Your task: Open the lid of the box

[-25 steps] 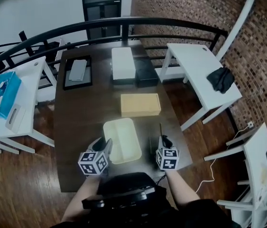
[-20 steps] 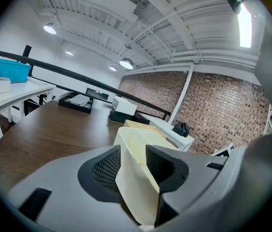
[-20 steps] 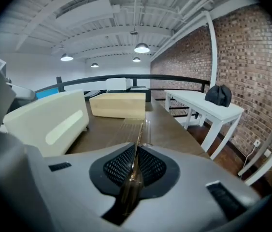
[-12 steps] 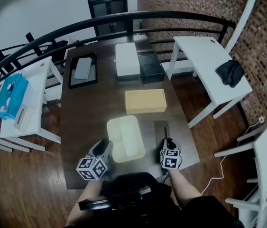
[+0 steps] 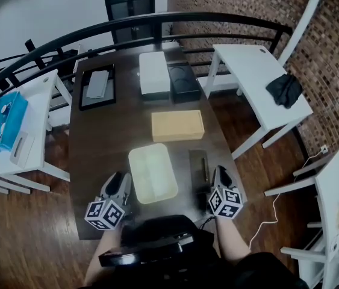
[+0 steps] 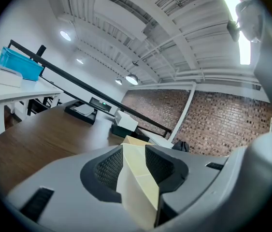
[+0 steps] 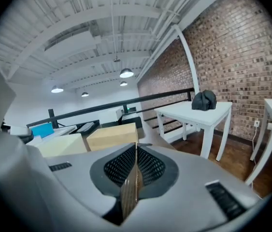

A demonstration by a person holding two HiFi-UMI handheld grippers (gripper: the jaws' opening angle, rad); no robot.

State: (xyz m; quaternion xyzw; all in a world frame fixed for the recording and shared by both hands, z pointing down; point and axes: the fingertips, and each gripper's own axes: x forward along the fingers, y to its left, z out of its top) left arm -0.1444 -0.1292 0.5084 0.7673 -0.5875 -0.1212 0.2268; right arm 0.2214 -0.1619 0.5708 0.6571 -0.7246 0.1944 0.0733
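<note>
Both grippers have drawn back toward the near edge of the dark wooden table (image 5: 97, 138), and the left gripper (image 5: 121, 179) has come off the left side of the cream box (image 5: 153, 173). That box lies flat close to the table's near edge, between the 2 grippers, with a tan box (image 5: 177, 125) beyond it. The left gripper's jaws stand apart, with the cream box showing in the gap. The right gripper (image 5: 220, 171), by the near right corner, has its jaws together on nothing.
</note>
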